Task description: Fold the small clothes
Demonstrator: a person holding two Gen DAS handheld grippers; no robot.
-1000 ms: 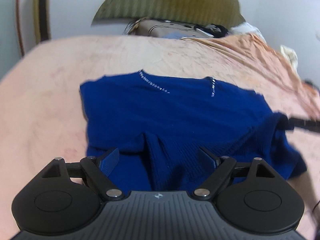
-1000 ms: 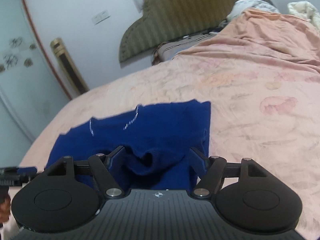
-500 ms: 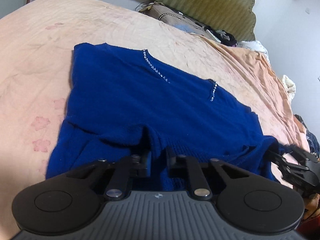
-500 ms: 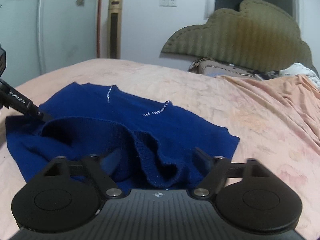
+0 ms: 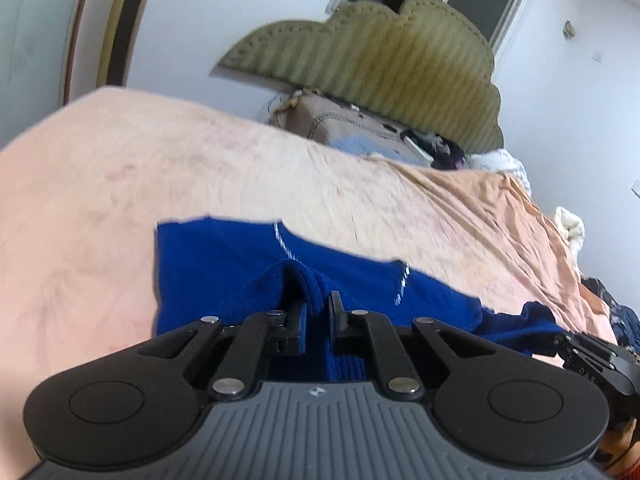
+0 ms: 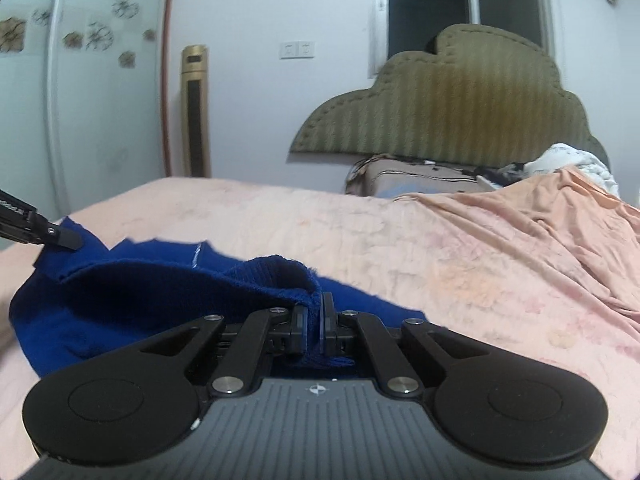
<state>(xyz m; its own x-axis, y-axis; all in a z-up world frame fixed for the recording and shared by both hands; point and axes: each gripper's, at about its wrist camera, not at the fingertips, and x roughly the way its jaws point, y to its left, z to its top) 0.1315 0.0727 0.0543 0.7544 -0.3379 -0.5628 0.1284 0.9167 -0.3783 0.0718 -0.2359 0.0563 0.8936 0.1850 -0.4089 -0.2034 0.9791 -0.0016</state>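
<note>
A blue knit sweater (image 5: 224, 264) with a sparkly neckline lies on the pink bed sheet (image 5: 120, 168). My left gripper (image 5: 318, 308) is shut on the sweater's ribbed hem and lifts it. My right gripper (image 6: 315, 308) is shut on the hem (image 6: 276, 270) at the other side, also raised. The sweater (image 6: 120, 292) sags between the two grips. The right gripper shows at the right edge of the left wrist view (image 5: 592, 364); the left gripper's fingertips (image 6: 60, 236) show at the left of the right wrist view.
An olive padded headboard (image 6: 448, 108) stands at the far end with a pillow (image 6: 412, 180) and a heap of clothes (image 6: 568, 164) by it. A rumpled orange blanket (image 6: 540, 216) covers the bed's right side. A tall gold heater (image 6: 196, 112) stands by the wall.
My right gripper has closed on the hem; it was open before. Both grippers have lifted the hem off the bed and carried it toward the neckline.
</note>
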